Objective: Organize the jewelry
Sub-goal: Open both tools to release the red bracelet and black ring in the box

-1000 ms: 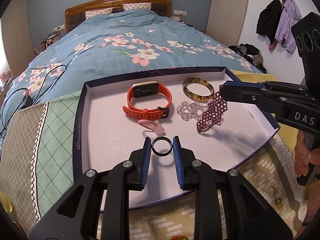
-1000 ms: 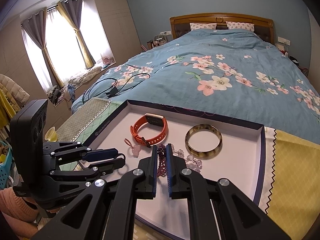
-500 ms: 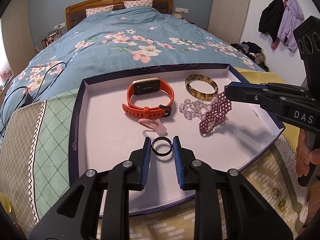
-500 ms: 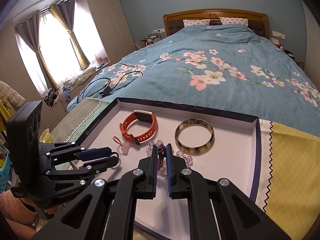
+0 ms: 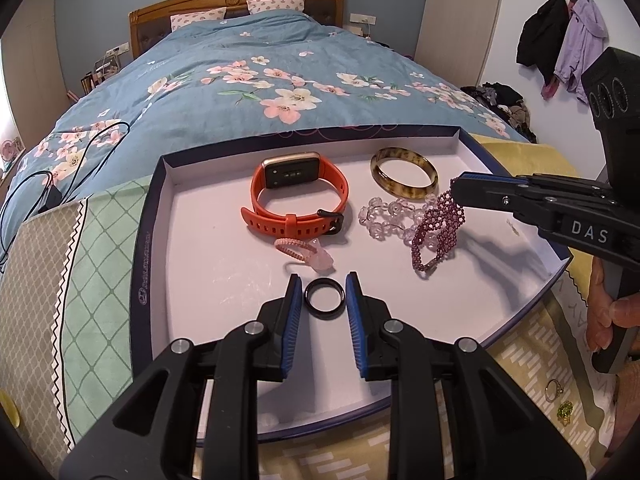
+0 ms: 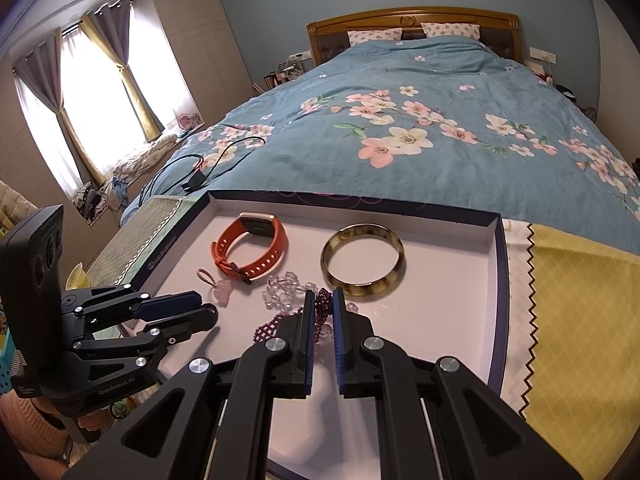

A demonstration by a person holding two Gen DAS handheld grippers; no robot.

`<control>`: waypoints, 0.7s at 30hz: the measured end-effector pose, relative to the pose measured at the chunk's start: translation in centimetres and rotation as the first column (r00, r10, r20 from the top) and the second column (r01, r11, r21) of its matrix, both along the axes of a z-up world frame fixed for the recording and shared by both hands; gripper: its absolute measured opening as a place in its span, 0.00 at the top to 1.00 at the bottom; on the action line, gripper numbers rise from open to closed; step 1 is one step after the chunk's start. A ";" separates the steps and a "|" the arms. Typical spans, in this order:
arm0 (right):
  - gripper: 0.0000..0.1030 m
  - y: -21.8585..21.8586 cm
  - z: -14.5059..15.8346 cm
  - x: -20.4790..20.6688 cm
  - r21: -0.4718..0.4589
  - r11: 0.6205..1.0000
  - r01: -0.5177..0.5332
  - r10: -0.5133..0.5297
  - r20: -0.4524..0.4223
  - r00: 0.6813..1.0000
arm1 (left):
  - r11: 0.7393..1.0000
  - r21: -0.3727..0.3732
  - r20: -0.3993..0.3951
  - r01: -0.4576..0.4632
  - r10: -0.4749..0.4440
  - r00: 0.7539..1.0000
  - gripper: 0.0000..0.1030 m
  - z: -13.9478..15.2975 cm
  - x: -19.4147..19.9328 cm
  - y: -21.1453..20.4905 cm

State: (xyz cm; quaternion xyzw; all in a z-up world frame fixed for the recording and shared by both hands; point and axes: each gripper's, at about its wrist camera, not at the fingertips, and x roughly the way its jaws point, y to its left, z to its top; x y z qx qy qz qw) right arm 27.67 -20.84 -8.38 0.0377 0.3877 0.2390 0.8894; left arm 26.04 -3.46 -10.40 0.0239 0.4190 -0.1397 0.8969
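A white tray (image 5: 192, 264) with a dark blue rim lies at the foot of the bed. My left gripper (image 5: 322, 296) is shut on a black ring (image 5: 324, 299) and holds it just above the tray's near part. My right gripper (image 6: 321, 309) is shut on a purple beaded bracelet (image 5: 437, 232), whose lower end rests on the tray beside a clear bead bracelet (image 5: 386, 216). An orange smartwatch (image 5: 298, 200), a tortoiseshell bangle (image 5: 404, 174) and a pink cord charm (image 5: 306, 252) also lie in the tray.
The tray sits on green and yellow patterned cloths (image 5: 80, 272). A gold ring (image 5: 554, 388) and a green stone piece (image 5: 565, 410) lie on the cloth at the right, outside the tray. The blue floral bed (image 5: 256, 80) with a black cable (image 5: 60, 184) is behind.
My right gripper has lowered the purple bracelet, so its lower end now rests on the tray. My left gripper still holds the black ring in the same place.
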 end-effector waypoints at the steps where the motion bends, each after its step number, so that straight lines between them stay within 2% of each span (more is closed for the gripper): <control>1: 0.92 0.0 -0.1 0.0 -0.001 1.000 0.002 -0.002 -0.002 1.000 | 1.000 0.000 0.000 -0.001 0.001 1.000 0.78 0.0 0.1 0.0; 7: 0.88 -0.5 -0.4 0.3 -0.002 1.000 0.026 -0.026 -0.014 1.000 | 1.000 -0.001 0.010 0.004 -0.004 1.000 0.69 0.3 -0.1 -0.1; 9: 0.87 -0.6 -0.5 0.3 0.000 0.999 0.033 -0.033 -0.016 0.999 | 1.000 0.001 0.020 0.005 -0.005 1.000 0.64 0.4 -0.3 -0.1; 11: 0.87 -0.7 -0.6 0.4 -0.002 0.999 0.037 -0.037 -0.019 0.999 | 1.000 0.000 0.035 0.001 -0.001 0.999 0.54 0.7 -0.5 0.0; 15: 0.80 -0.9 -0.7 0.6 -0.006 0.999 0.051 -0.051 -0.024 0.998 | 1.000 -0.001 0.054 0.000 0.000 0.999 0.50 1.1 -0.9 0.1; 17: 0.74 -1.0 -0.7 0.6 -0.007 0.998 0.058 -0.058 -0.025 0.998 | 1.000 0.002 0.066 -0.003 0.003 0.998 0.48 1.4 -1.2 0.2; 18: 0.62 -1.1 -0.7 0.6 -0.007 0.998 0.063 -0.063 -0.025 0.998 | 1.000 0.003 0.072 -0.004 0.004 0.997 0.46 1.6 -1.4 0.2; 19: 0.58 -1.2 -0.6 0.6 0.000 0.998 0.070 -0.070 -0.024 0.997 | 1.000 0.005 0.080 -0.006 0.006 0.997 0.42 1.8 -1.6 0.2; 21: 0.58 -1.3 -0.4 0.4 0.000 0.997 0.074 -0.074 -0.018 0.997 | 1.000 0.001 0.094 -0.009 0.009 0.996 0.39 2.1 -2.1 0.5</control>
